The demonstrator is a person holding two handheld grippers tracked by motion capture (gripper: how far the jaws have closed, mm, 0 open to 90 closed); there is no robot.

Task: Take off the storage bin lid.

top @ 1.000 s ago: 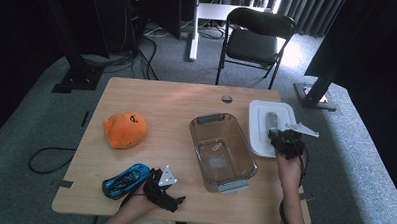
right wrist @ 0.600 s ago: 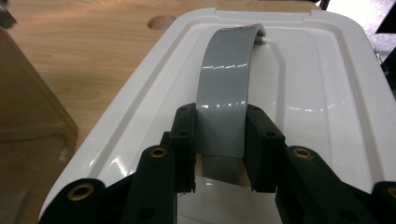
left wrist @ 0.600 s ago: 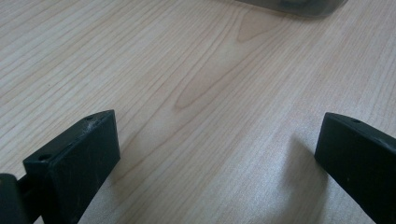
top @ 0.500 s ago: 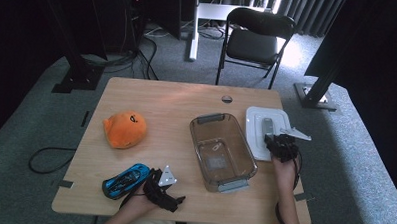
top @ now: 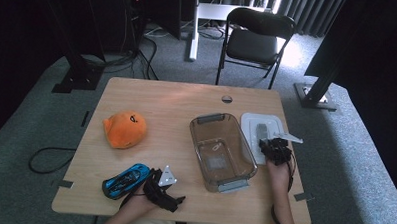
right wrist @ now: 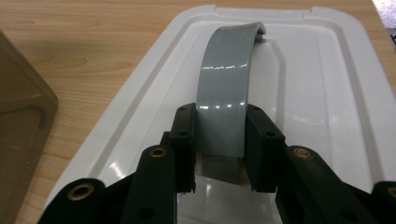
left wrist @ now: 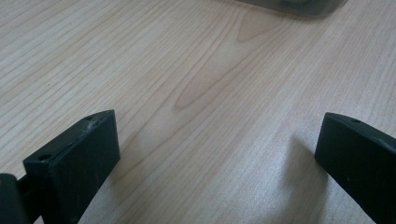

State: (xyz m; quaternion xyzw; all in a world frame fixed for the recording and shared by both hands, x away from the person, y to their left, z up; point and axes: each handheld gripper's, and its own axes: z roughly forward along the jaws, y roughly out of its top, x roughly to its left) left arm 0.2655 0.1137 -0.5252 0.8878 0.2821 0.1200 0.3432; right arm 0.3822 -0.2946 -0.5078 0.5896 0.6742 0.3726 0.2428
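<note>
A white plastic lid (top: 251,125) with a grey arched handle (top: 262,129) sits at the table's right side, just right of a clear brownish container (top: 220,148). My right gripper (top: 274,147) is shut on the grey handle (right wrist: 224,93), its jaws pressing both sides of the strip above the lid (right wrist: 327,93). Whether the lid rests on the wood I cannot tell. My left gripper (top: 158,190) lies near the front edge beside a blue toy car (top: 125,179). Its jaws stand open (left wrist: 219,154) over bare wood.
An orange plush toy (top: 124,129) lies at the table's left. The container's wall (right wrist: 18,140) is close to the lid's left rim. A round cable hole (top: 227,99) is near the far edge. A black folding chair (top: 254,41) stands behind the table.
My right gripper has come down and slightly left with the lid in its grip, closer to the container. The left gripper has stayed where it was.
</note>
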